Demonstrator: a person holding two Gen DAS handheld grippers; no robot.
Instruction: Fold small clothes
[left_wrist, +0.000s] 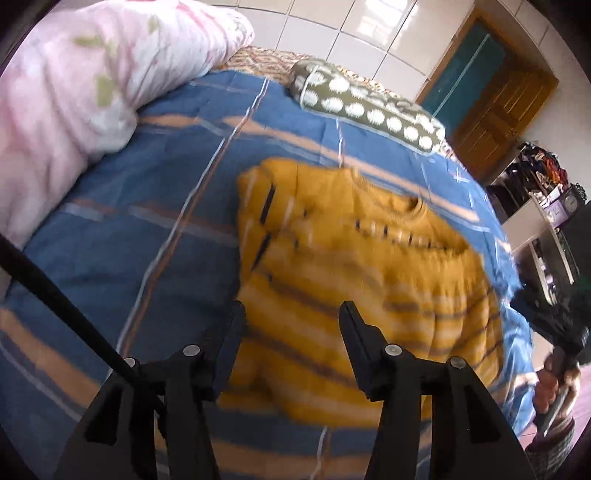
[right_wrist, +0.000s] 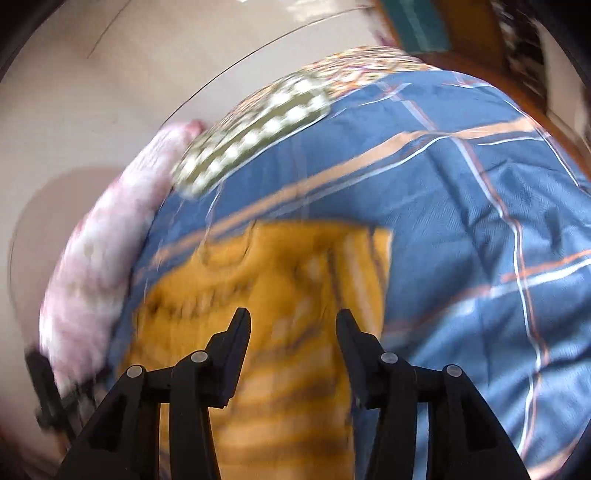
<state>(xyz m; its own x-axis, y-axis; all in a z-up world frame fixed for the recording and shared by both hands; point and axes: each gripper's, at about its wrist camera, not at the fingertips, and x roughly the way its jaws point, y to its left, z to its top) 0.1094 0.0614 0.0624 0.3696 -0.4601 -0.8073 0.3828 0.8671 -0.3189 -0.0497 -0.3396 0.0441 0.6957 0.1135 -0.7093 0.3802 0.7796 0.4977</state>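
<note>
A small mustard-yellow striped sweater (left_wrist: 354, 258) lies on the blue plaid bedspread (left_wrist: 147, 206), its sleeves folded in over the body. My left gripper (left_wrist: 293, 308) hovers over the sweater's lower left part, jaws apart with nothing between them. In the right wrist view the same sweater (right_wrist: 266, 280) shows blurred, and my right gripper (right_wrist: 293, 317) stands open above its right side, also empty. A hand (left_wrist: 557, 384) holding the right gripper's handle shows at the right edge of the left wrist view.
A pink floral quilt (left_wrist: 74, 92) is bunched at the bed's left side. An olive pillow with white dots (left_wrist: 369, 107) lies at the head of the bed. A wooden door (left_wrist: 491, 92) and cluttered shelves (left_wrist: 543, 192) stand past the bed's right edge.
</note>
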